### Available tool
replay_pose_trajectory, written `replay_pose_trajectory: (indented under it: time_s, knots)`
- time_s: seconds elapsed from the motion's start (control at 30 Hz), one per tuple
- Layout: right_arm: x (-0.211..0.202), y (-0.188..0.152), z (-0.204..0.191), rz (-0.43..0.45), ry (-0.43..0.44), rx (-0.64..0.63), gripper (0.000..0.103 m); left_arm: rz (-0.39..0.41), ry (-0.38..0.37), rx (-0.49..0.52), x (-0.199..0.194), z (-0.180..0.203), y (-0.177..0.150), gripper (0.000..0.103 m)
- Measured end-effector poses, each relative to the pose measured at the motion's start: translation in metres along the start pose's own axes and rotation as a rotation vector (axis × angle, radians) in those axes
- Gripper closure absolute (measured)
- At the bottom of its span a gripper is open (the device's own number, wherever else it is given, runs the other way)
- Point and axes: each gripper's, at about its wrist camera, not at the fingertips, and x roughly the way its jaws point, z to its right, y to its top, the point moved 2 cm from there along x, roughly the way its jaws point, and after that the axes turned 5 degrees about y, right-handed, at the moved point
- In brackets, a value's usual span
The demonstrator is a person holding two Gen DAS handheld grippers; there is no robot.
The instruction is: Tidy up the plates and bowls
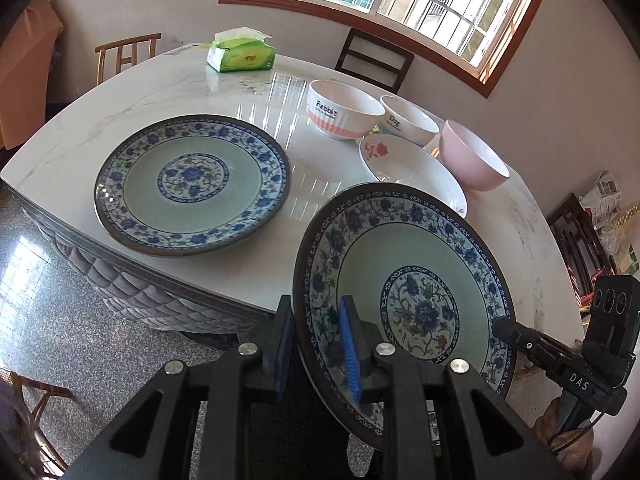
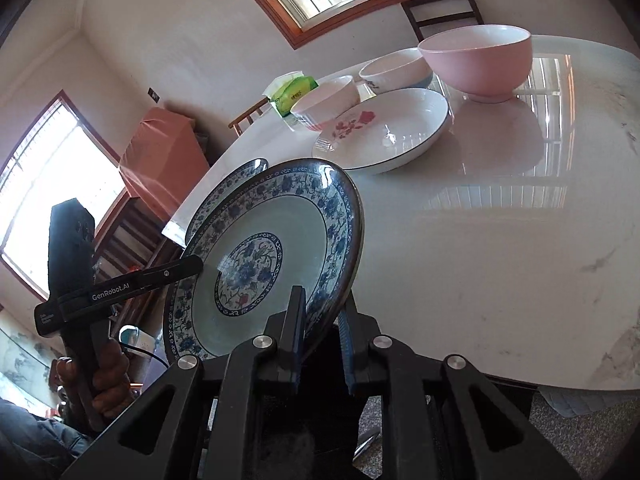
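Blue-and-white porcelain is filling the near part of both wrist views: a patterned plate (image 1: 404,300) is being held tilted on edge above the near edge of the white marble table (image 1: 120,100), with both grippers clamping its rim from opposite sides. The left gripper (image 1: 316,344) is pinching the plate's lower left rim, one blue pad lying on the decorated face and the other sitting behind the rim, so its jaws are standing narrow with the plate between them. The right gripper (image 2: 322,340) is gripping the opposite rim in the same way, its jaws nearly closed on the edge of the plate. In the right wrist view a hand (image 2: 108,376) is wrapping around the handle of the left tool. A second plate (image 1: 192,184) of the same pattern is lying flat on the table, well apart from the held one. Farther back a white dish with a red flower (image 1: 408,168) is sitting between the held plate and three bowls: a white bowl marked "Rabbit" (image 1: 344,112), a smaller white bowl (image 1: 408,120) just beside it, and a pink bowl (image 1: 474,156) close by the dish. A green tissue pack (image 1: 240,52) is resting at the far edge of the table.
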Motion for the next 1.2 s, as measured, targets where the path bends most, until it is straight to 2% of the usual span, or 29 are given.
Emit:
replay_pose_trajectory:
  time_s: [0.33,0.67,0.93,1.2]
  knots:
    - [0.066,0.039,-0.044,-0.053,0.054,-0.117,0.085,0.065,0.097,-0.100,-0.011,-0.073,0.026,0.080]
    - [0.138,0.074,-0.076,-0.102,0.049,-0.203,0.084,0.083,0.163,-0.193,0.003,-0.135,0.058,0.080]
    - [0.163,0.087,-0.088,-0.110,0.031,-0.240,0.083,0.086,0.167,-0.241,0.016,-0.163,0.074,0.080]
    - [0.174,0.088,-0.089,-0.110,0.030,-0.245,0.083,0.095,0.175,-0.252,0.021,-0.174,0.082,0.080]
